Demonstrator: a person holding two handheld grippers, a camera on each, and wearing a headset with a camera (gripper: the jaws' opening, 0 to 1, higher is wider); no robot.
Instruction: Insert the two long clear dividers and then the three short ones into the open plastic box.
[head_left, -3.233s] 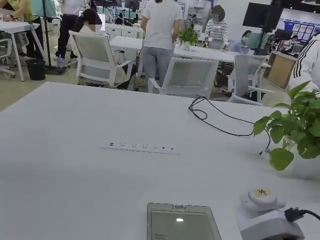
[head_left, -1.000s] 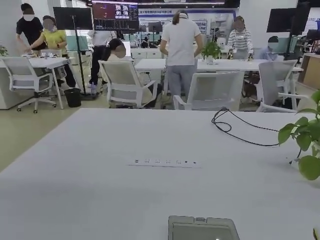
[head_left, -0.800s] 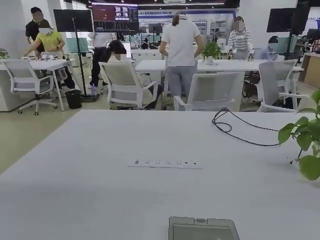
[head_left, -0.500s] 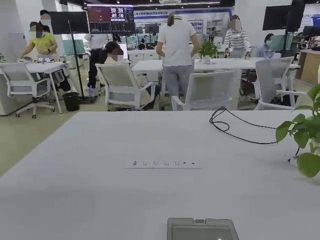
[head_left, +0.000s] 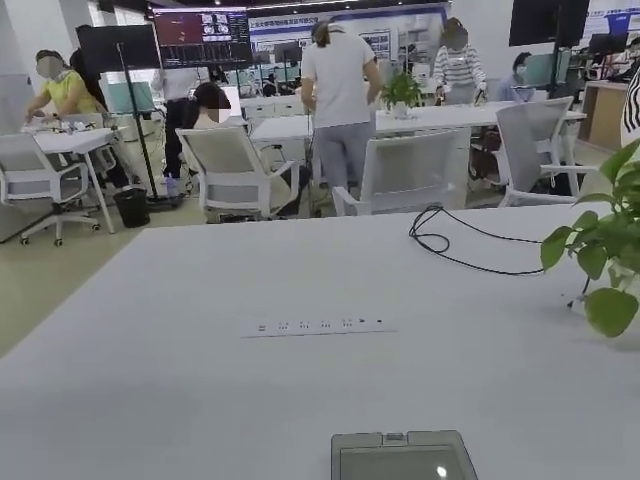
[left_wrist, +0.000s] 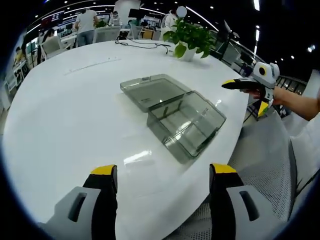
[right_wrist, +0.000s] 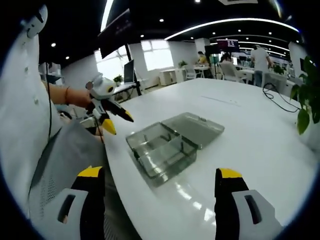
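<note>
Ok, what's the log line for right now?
plastic box: open on table, lid flat | left gripper: open, empty | right gripper: open, empty

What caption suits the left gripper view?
Open left gripper faces the open plastic box on a white table, right gripper nearby.

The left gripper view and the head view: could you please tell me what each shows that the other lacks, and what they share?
The left gripper view adds the open plastic box's base, the left gripper with jaws apart near the table edge, and the right gripper held in a hand. The head view adds the beige floor and a black bin beyond the table. Both share the white table, the box's lid, the socket strip, the black cable, the potted plant and the standing person in white.
</note>
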